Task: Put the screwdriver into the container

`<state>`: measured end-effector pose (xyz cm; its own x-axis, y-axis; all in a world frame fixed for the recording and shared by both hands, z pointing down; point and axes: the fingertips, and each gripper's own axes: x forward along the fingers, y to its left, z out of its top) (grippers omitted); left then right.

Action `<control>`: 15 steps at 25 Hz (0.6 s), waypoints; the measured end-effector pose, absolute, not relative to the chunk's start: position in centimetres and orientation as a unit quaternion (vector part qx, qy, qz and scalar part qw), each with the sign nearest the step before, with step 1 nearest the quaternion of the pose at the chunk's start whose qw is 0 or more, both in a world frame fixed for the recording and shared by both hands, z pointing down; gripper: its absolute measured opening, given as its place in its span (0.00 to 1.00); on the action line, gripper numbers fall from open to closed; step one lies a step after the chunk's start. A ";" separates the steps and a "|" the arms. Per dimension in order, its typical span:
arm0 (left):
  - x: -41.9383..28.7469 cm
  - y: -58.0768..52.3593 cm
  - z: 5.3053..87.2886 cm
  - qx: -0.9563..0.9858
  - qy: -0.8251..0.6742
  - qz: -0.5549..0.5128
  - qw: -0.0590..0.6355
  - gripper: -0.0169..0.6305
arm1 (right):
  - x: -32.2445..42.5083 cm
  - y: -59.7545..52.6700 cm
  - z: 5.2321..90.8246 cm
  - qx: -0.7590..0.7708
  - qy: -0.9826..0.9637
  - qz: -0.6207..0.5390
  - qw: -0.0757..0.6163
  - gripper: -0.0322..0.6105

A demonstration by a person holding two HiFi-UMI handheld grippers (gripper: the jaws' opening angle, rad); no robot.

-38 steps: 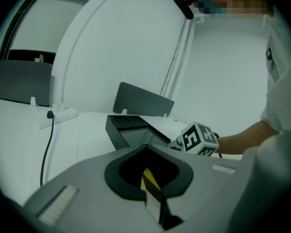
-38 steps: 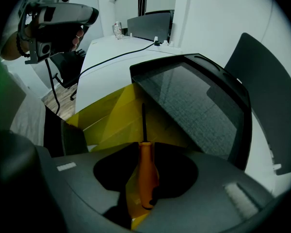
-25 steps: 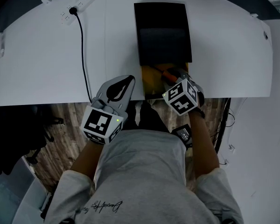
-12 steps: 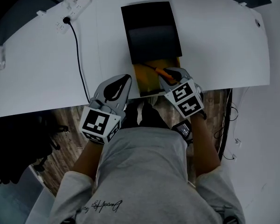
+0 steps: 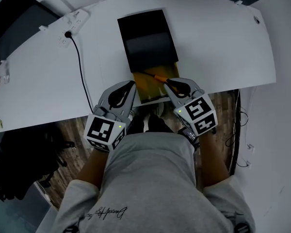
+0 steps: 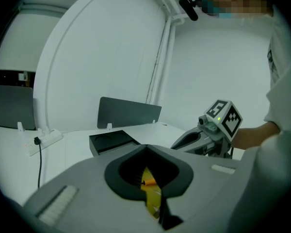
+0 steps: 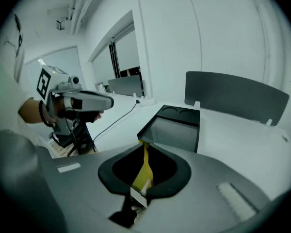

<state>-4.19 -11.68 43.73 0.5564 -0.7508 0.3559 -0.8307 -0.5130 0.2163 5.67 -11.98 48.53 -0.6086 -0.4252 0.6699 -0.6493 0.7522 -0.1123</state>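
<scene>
An orange-handled screwdriver (image 5: 158, 77) lies on a yellow package (image 5: 146, 87) at the table's near edge, just in front of the black container (image 5: 146, 38). My right gripper (image 5: 168, 81) is at the package's right side, by the handle. Its jaws are closing, with the yellow card (image 7: 144, 171) edge-on between them. My left gripper (image 5: 132, 83) sits at the package's left edge with its tips together. Yellow card (image 6: 150, 191) shows through its gap, and I cannot tell whether it is pinched. The container (image 7: 177, 125) stands straight ahead of the right gripper (image 7: 144, 144).
A white power strip (image 5: 72, 23) and its black cable (image 5: 80, 72) lie on the white table (image 5: 223, 47), left of the container. A grey divider panel (image 7: 235, 96) stands at the table's far side. The package overhangs the near edge above the person's lap.
The right gripper's jaws have narrowed from wide apart to nearly together on the package's right side. The left gripper's tip has come up against the package's left edge.
</scene>
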 end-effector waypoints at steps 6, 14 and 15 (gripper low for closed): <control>-3.2 -11.3 42.3 0.865 -0.459 0.100 0.174 0.03 | 6.2 -10.9 44.6 0.320 -0.891 0.178 0.267 0.07; -2.4 -10.9 40.4 0.867 -0.462 0.094 0.157 0.03 | 6.5 -10.3 42.1 0.326 -0.900 0.177 0.228 0.07; -2.3 -10.8 40.3 0.867 -0.463 0.094 0.156 0.03 | 6.4 -10.2 41.9 0.326 -0.901 0.177 0.224 0.07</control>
<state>-2.27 -10.79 40.29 0.5538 -0.7734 0.3085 -0.8324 -0.5228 0.1837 6.42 -10.18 41.92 -0.6880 -0.5079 0.5185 -0.6664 0.7250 -0.1741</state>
